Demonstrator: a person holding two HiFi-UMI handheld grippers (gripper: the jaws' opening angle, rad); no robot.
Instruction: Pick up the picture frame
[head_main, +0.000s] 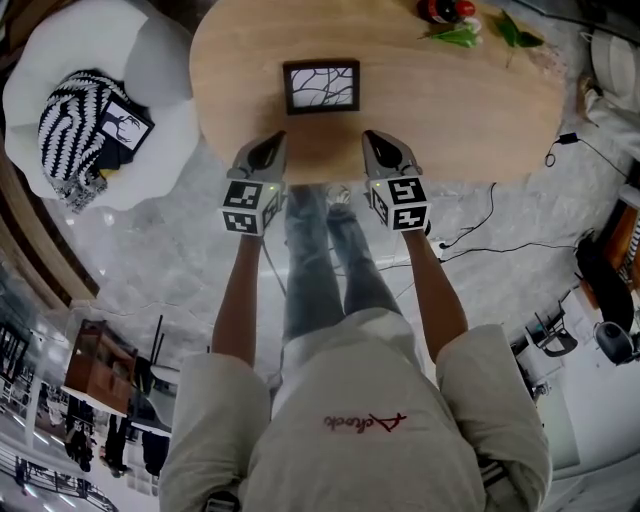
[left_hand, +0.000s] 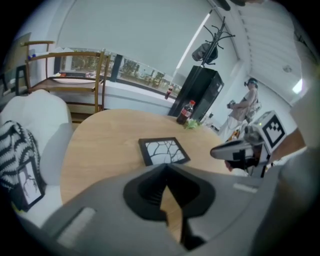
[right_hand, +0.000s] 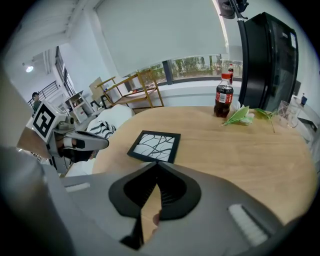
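At the far left, well clear of any fingers, a white armchair (head_main: 150, 60) holds a striped cushion (head_main: 72, 125). The left gripper (head_main: 273, 140) sits at the near edge of the wooden worktop (head_main: 450, 100), its fingers pressed together with nothing between them. Just beyond both sets of fingers, and between them, the black picture frame (head_main: 321, 87) lies flat and untouched. The right gripper (head_main: 373, 137) is likewise closed tight and empty. Far beyond its fingers stands a cola bottle (right_hand: 223, 97). No part of the pickup looks done yet: opening, gripping and lifting all remain.
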